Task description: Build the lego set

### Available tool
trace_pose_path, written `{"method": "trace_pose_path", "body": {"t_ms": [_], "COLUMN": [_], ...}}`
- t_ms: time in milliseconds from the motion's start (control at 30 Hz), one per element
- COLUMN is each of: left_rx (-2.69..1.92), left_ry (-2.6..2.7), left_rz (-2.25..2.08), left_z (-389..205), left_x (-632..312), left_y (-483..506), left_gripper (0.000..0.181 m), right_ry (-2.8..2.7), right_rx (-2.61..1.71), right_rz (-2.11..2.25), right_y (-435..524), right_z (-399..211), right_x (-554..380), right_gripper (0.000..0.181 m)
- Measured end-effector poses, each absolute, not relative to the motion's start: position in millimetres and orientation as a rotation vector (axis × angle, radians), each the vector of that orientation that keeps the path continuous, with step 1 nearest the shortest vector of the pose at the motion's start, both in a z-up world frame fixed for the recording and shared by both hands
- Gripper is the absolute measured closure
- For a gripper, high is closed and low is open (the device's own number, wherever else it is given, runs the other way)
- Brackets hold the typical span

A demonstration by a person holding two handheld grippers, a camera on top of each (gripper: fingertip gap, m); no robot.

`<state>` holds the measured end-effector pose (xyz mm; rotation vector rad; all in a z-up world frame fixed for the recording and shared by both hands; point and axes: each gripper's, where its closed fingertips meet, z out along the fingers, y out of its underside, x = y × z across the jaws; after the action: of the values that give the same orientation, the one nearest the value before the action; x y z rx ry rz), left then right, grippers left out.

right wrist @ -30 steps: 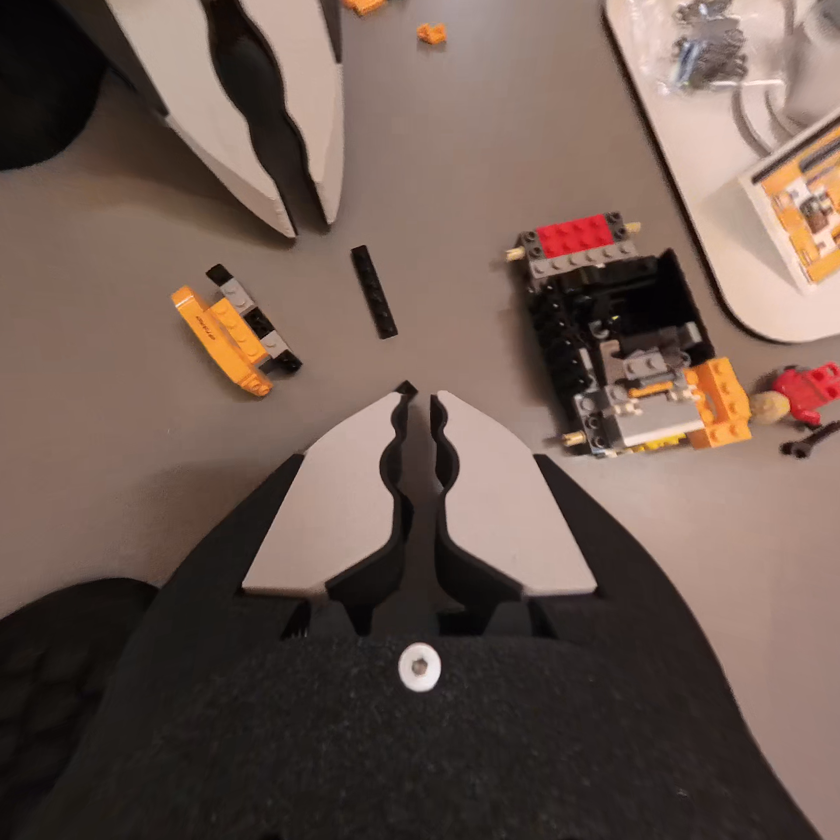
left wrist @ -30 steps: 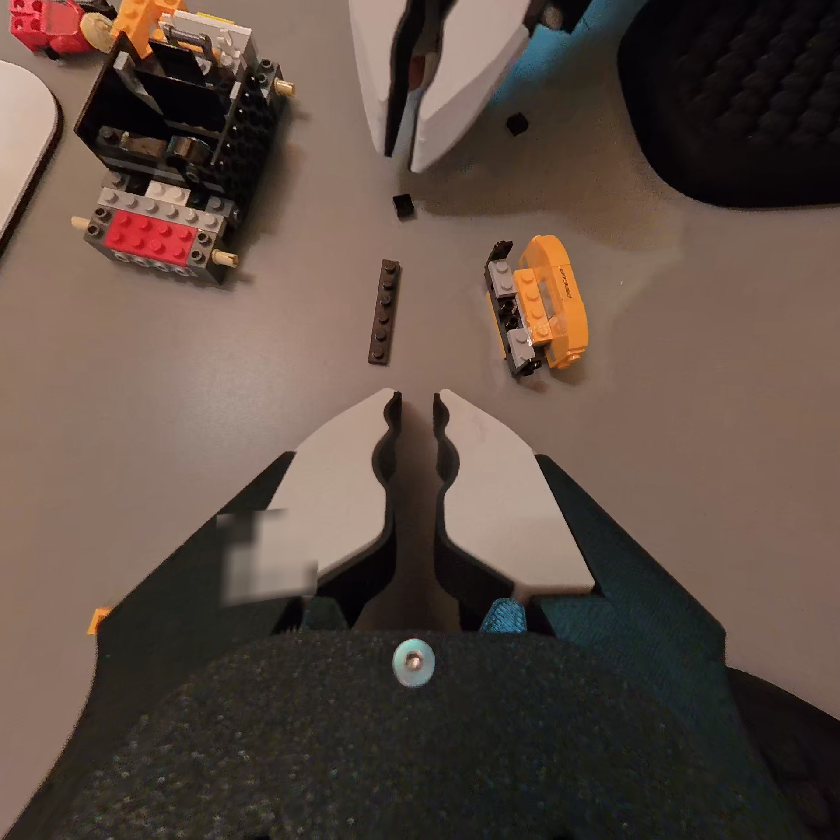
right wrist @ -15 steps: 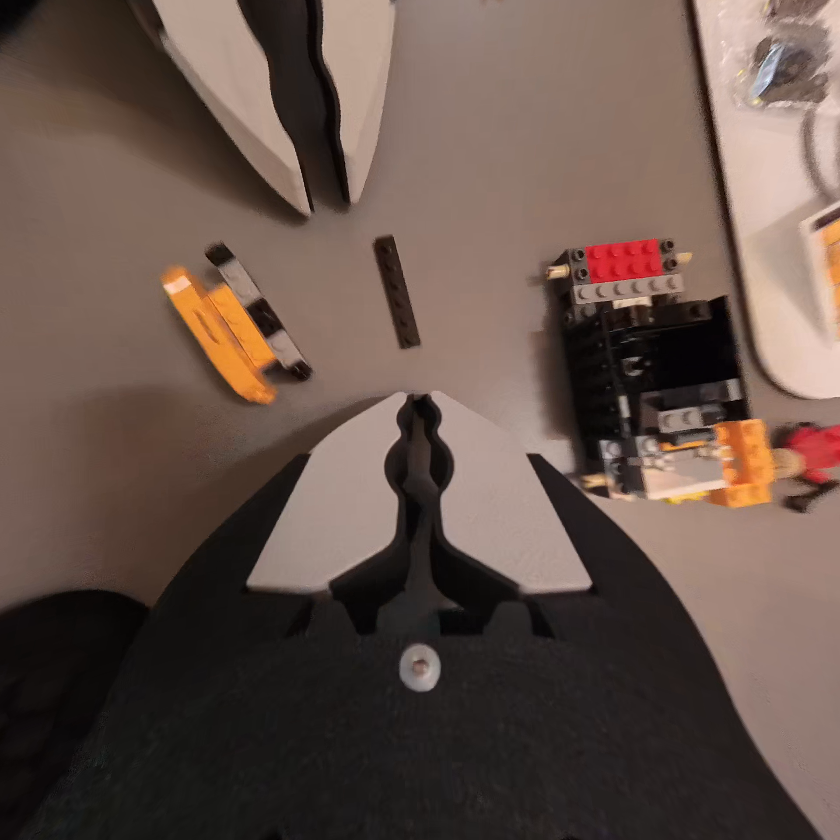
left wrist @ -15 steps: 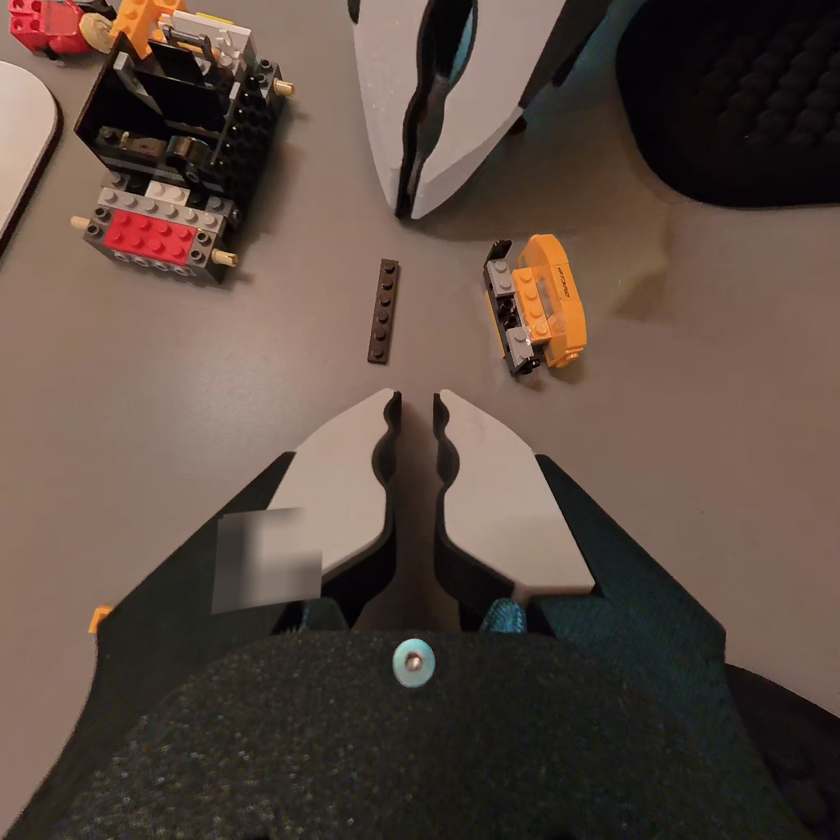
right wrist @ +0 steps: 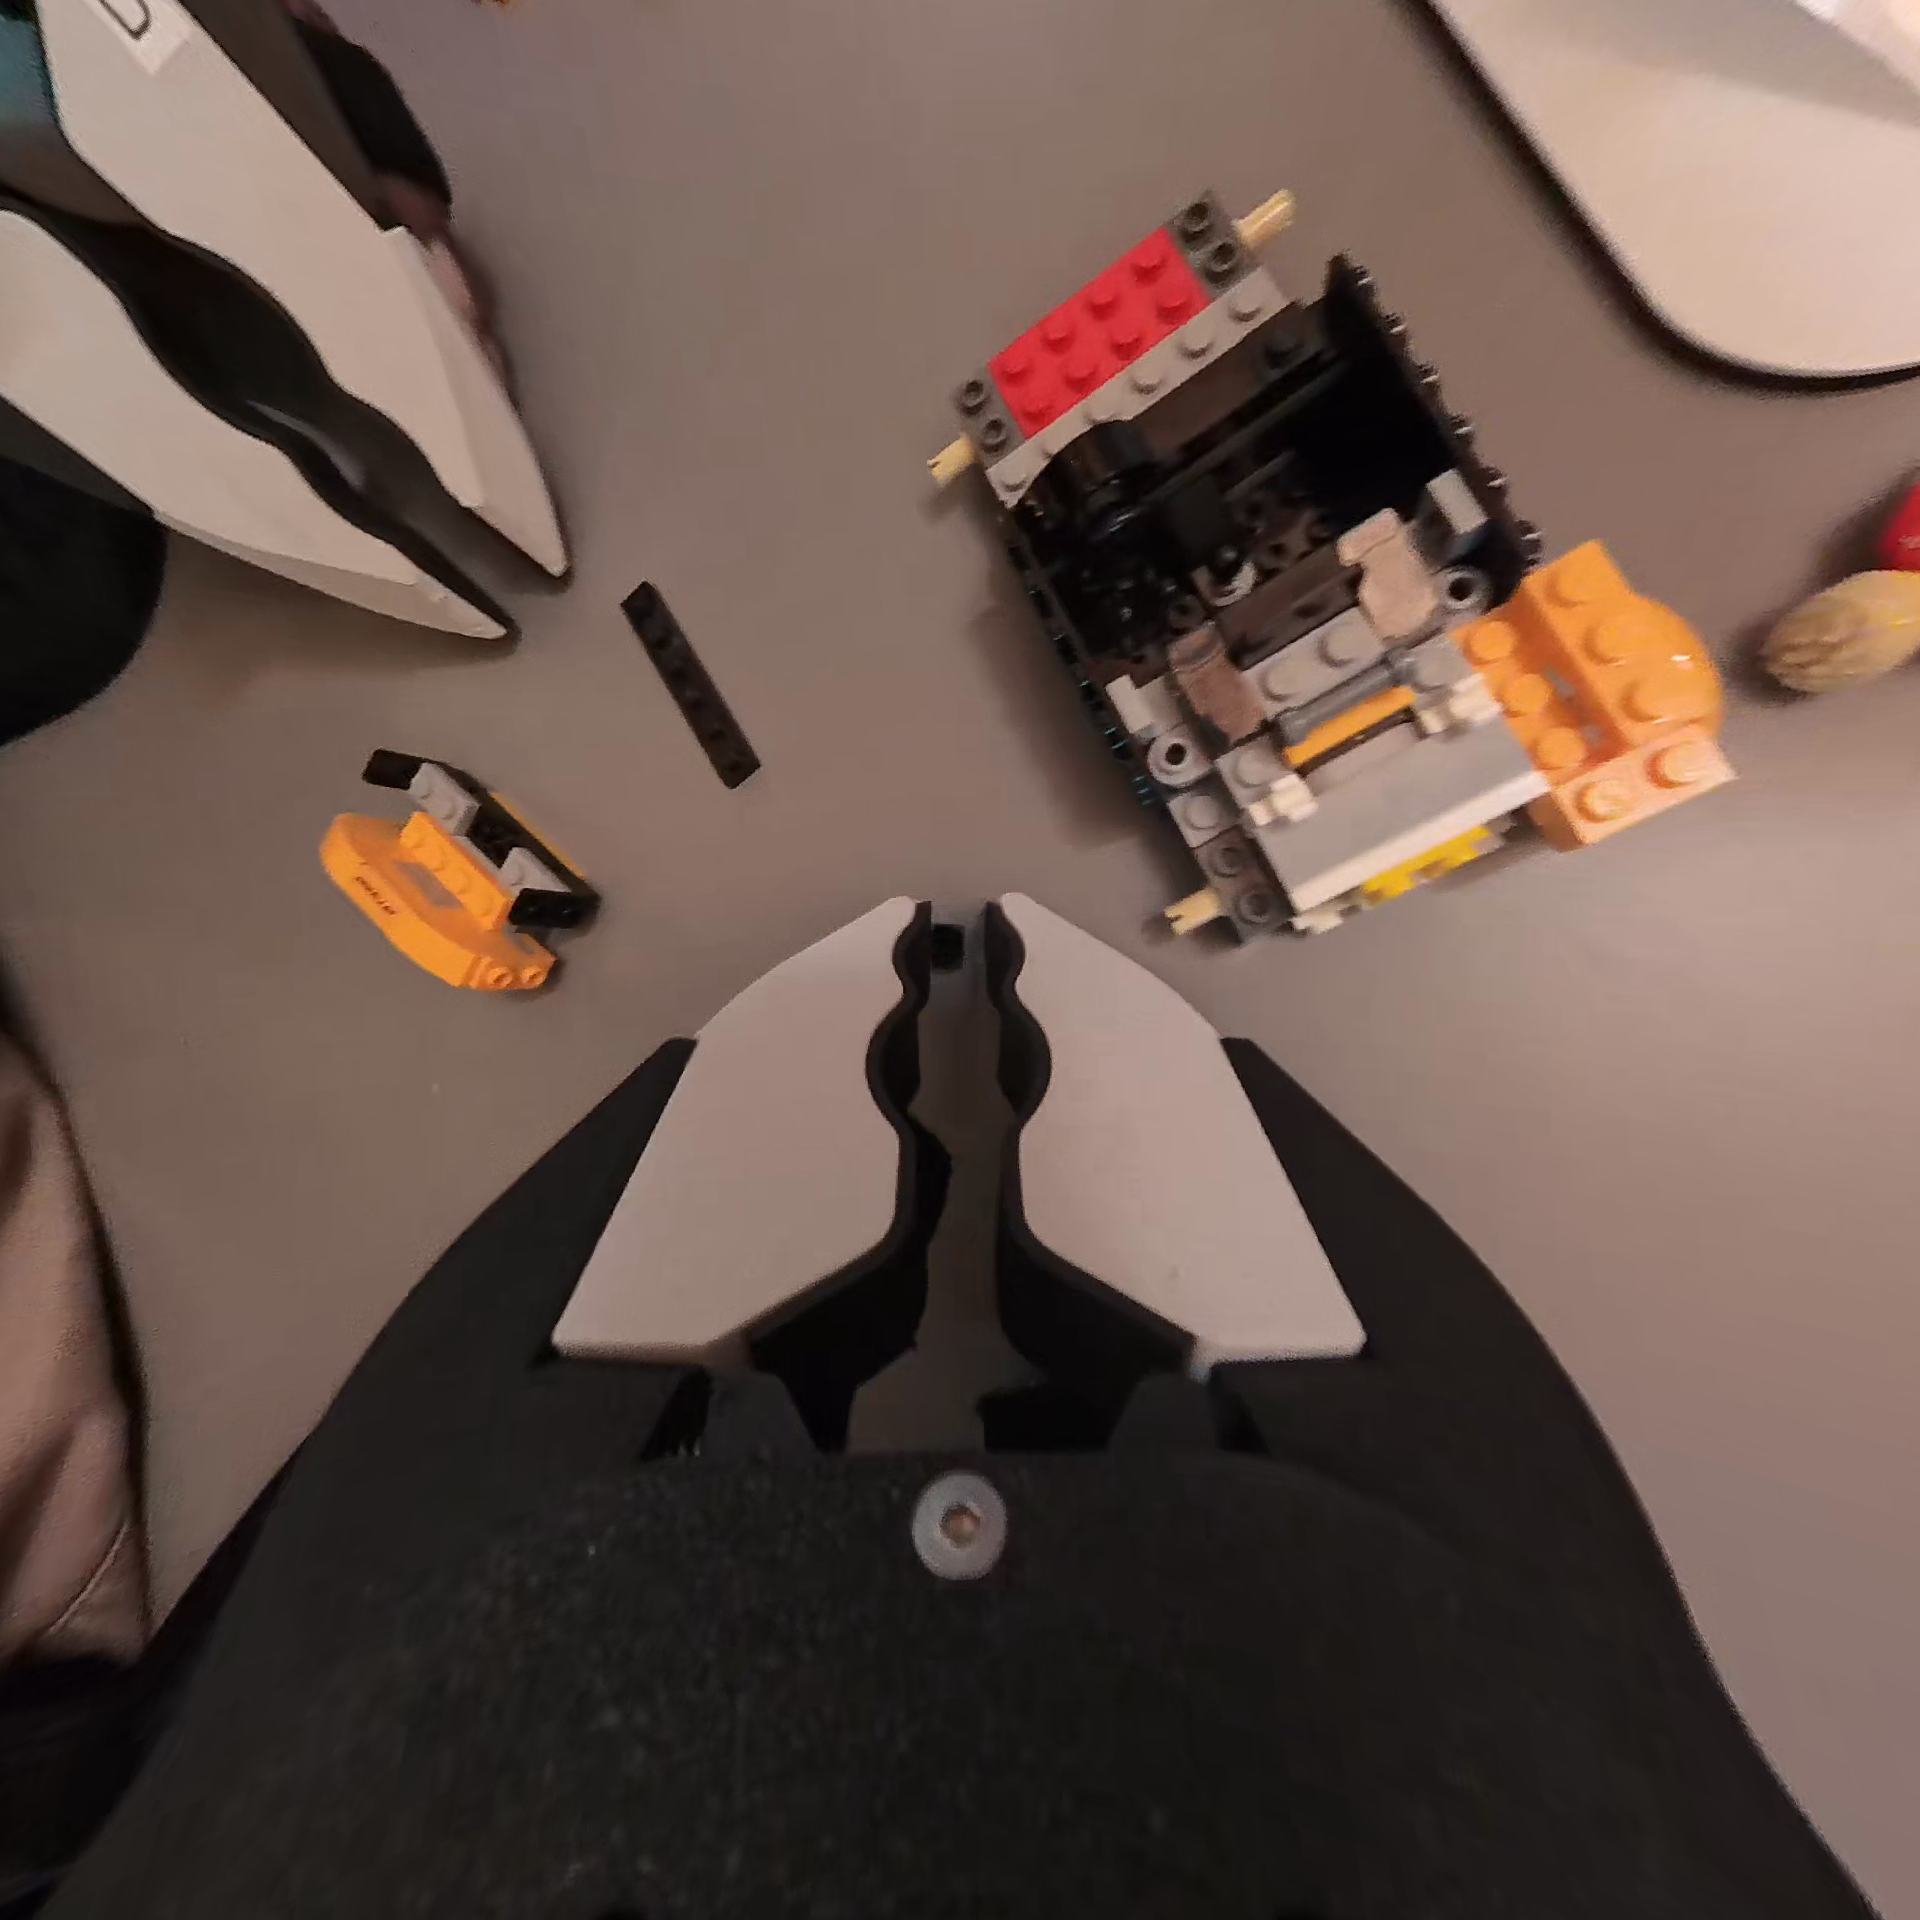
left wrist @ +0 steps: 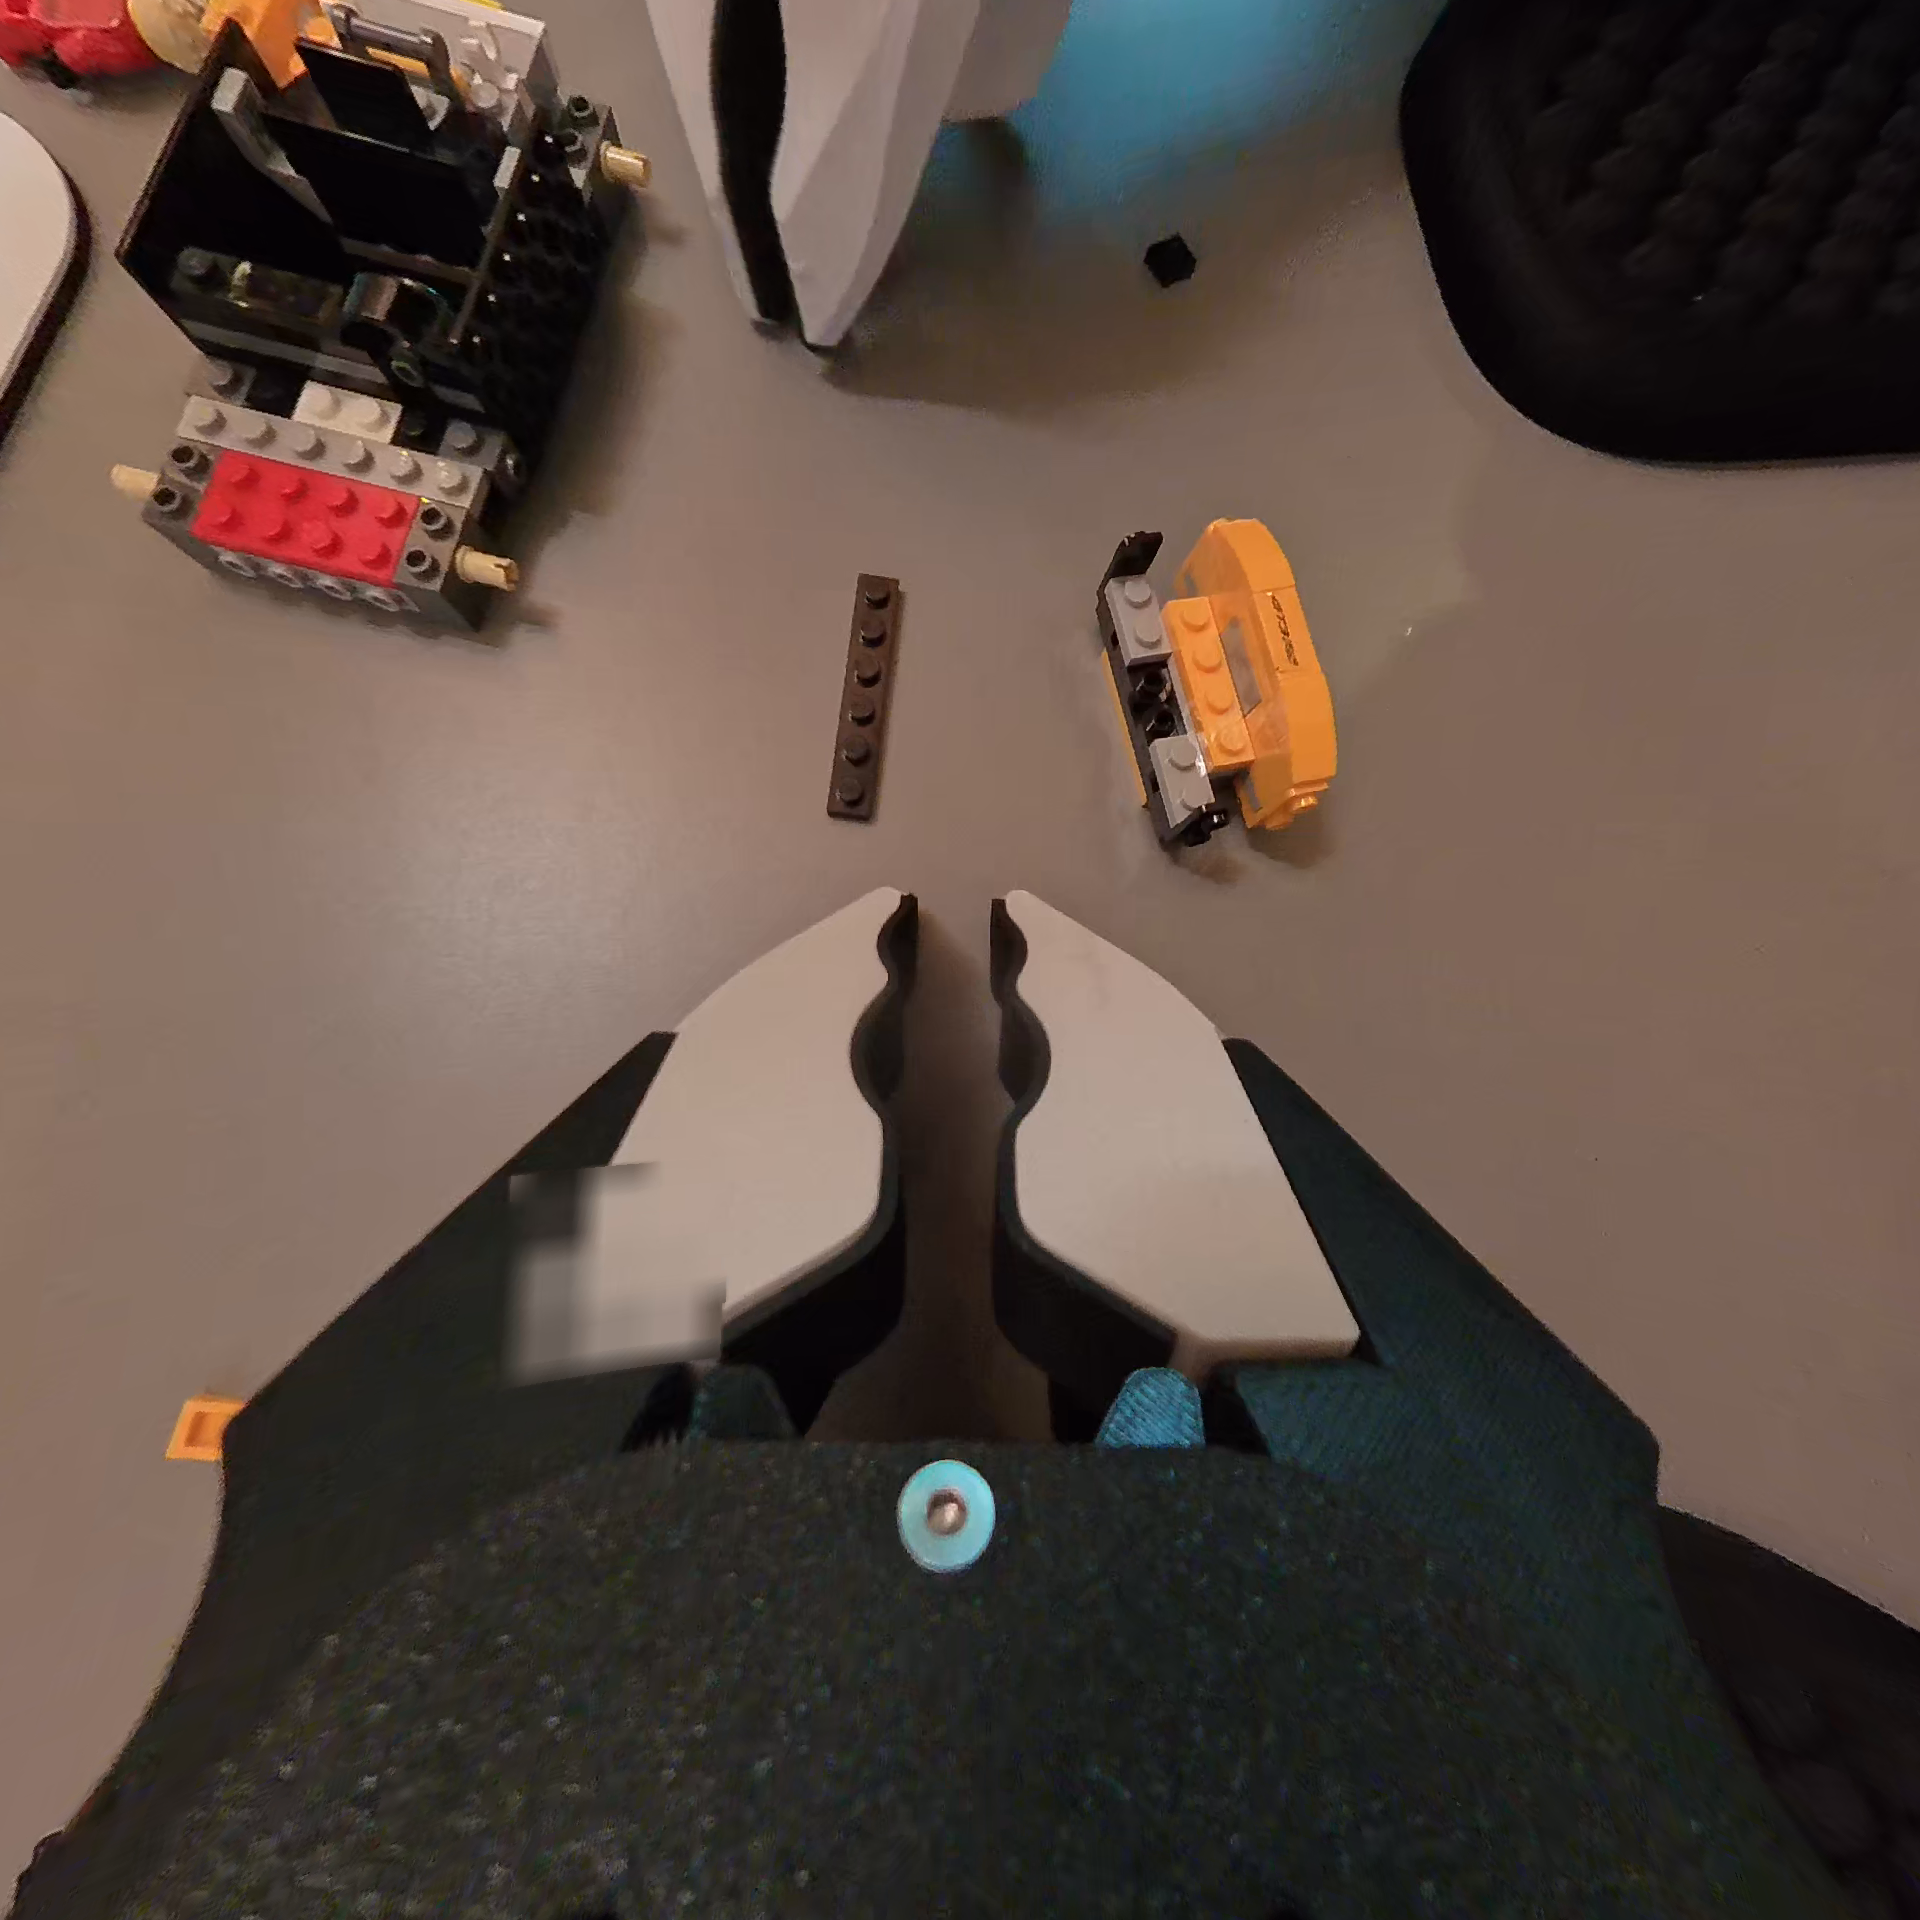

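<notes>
Currently right tongs (right wrist: pixel 951 920) pinch a small black piece (right wrist: pixel 945 943) at the tips; left tongs (left wrist: pixel 953 914) slightly spread, empty, behind black strip plate (left wrist: pixel 867 696) on surface (left wrist: pixel 1558 935).

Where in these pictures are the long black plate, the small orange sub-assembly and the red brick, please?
long black plate (left wrist: pixel 865 696), left wrist view, on its middle studs.
small orange sub-assembly (left wrist: pixel 1252 675), left wrist view, on its orange curved top.
red brick (right wrist: pixel 1101 327), right wrist view, on its studded top.
</notes>
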<state>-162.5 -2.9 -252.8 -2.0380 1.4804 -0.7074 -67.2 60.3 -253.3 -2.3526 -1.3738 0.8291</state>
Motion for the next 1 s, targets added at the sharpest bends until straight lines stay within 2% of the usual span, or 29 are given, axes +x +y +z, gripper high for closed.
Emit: {"method": "trace_pose_path", "body": {"t_ms": [367, 600, 833, 1000], "left_rx": [-2.038, -2.038, -2.037, -2.035], "left_ry": [1.472, 1.473, 1.475, 1.479], "left_rz": [-0.721, -0.721, -0.719, -0.712], "left_z": [-252.6, -252.7, -252.9, -253.0], "left_x": [-163.1, -163.0, -162.9, -163.1], "left_y": [-2.2, -2.2, -2.4, -2.9], "left_gripper": [0.168, 0.168, 0.168, 0.168], "right_ry": [-1.296, -1.503, -1.629, -1.721], "right_rx": [-2.317, -2.164, -2.091, -1.96], "right_rz": [0.71, 0.587, 0.677, 0.676], "right_y": [79.0, 69.9, 47.8, 23.4], "right_z": [-251.6, -249.9, -252.8, -239.6], "right_x": [-48.2, -46.2, -66.1, -60.8], "right_gripper": [0.172, 0.171, 0.176, 0.17]}}
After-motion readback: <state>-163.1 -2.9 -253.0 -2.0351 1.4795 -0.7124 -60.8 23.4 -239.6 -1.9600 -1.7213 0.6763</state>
